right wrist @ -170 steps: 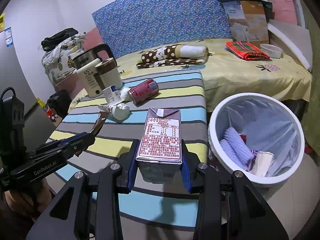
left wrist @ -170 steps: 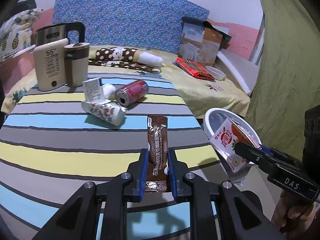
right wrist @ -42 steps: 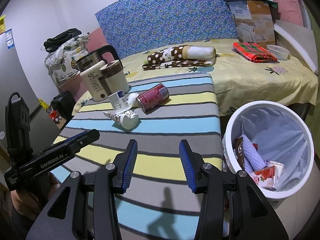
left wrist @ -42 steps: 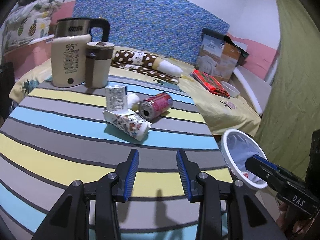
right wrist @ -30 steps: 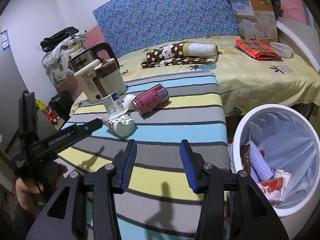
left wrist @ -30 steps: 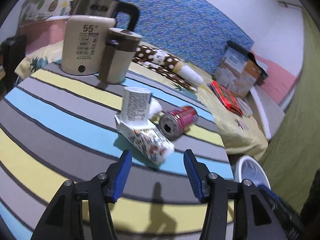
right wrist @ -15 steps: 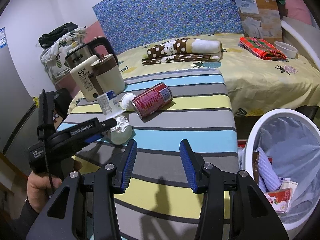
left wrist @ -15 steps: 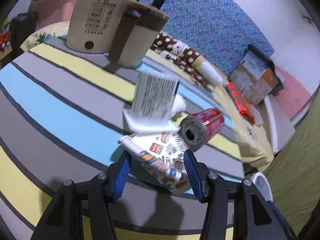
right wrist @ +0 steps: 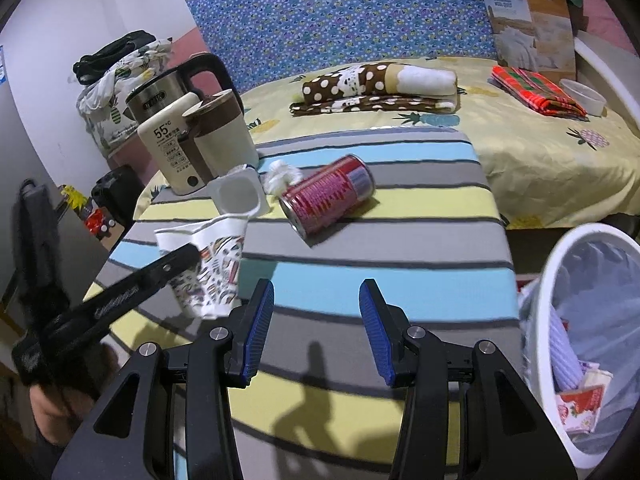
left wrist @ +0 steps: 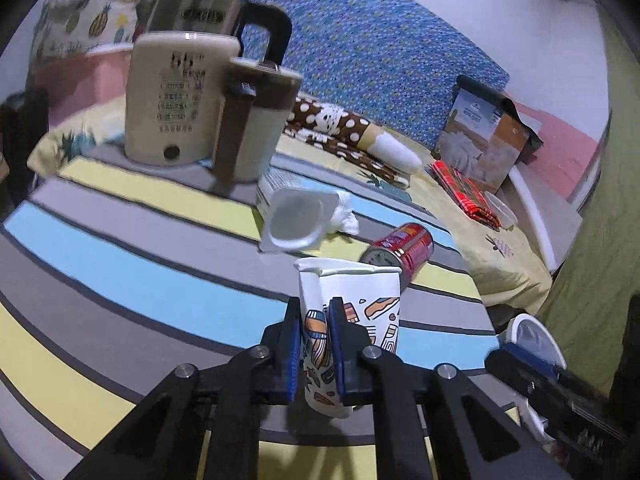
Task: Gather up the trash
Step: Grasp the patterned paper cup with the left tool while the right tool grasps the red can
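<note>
A crumpled patterned paper cup (left wrist: 360,312) stands mouth-up over the striped table (right wrist: 400,292). My left gripper (left wrist: 314,320) is closing its jaws, and the blue pads pinch the cup's wall. The right wrist view shows the same cup (right wrist: 216,268) at the left gripper's tip (right wrist: 188,256). A red can (right wrist: 328,196) lies on its side past the cup. Beside the can are a tipped white yogurt cup (right wrist: 236,196) and a tissue wad (right wrist: 282,174). My right gripper (right wrist: 316,296) hangs open and empty over the table's blue stripe.
A white bin (right wrist: 560,280) holding wrappers stands off the table's right edge. A cream kettle (right wrist: 172,152) and a brown-lidded mug (right wrist: 224,136) sit at the table's far left. Behind is a bed with a rolled dotted blanket (right wrist: 380,80).
My left gripper went from open around the lying paper cup to pinching its wall, and the cup now stands upright. The yogurt cup tipped over. The right gripper moved closer over the table.
</note>
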The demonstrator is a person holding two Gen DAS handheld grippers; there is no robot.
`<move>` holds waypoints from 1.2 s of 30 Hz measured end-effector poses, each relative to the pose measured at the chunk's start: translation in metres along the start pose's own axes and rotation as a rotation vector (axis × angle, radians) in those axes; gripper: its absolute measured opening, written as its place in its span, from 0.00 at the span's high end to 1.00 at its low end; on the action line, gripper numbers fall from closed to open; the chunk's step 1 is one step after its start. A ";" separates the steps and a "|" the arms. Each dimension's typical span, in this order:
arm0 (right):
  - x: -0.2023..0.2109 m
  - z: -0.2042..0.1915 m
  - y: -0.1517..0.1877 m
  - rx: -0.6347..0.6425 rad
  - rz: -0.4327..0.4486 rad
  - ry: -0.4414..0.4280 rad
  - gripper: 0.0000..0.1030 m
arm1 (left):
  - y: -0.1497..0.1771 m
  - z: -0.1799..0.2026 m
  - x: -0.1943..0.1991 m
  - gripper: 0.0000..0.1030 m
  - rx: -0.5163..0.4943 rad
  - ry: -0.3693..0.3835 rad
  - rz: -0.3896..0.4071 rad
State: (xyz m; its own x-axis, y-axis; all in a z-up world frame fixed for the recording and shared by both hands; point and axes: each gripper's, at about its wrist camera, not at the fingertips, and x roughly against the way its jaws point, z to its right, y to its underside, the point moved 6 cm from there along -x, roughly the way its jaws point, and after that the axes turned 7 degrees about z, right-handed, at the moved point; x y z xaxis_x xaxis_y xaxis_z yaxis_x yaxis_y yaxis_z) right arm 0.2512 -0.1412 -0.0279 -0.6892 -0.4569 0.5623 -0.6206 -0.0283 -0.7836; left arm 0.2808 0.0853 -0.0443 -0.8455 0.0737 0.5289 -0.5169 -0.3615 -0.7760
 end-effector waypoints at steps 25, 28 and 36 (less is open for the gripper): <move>-0.098 0.010 -0.036 -0.205 -0.030 0.215 0.34 | -0.019 -0.067 0.019 0.87 0.021 -0.042 0.073; -0.095 0.010 -0.028 -0.168 -0.075 0.197 0.37 | -0.018 -0.064 0.016 0.87 0.012 -0.036 0.063; -0.069 0.014 -0.012 -0.104 -0.074 0.140 0.46 | -0.011 -0.056 0.009 0.87 -0.017 -0.032 0.033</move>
State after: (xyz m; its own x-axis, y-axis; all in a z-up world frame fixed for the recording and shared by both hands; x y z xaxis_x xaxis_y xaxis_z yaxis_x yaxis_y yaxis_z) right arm 0.3112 -0.1216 -0.0611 -0.6809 -0.3283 0.6547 -0.7021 0.0382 -0.7111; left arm 0.2708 0.1415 -0.0502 -0.8573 0.0323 0.5138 -0.4916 -0.3474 -0.7985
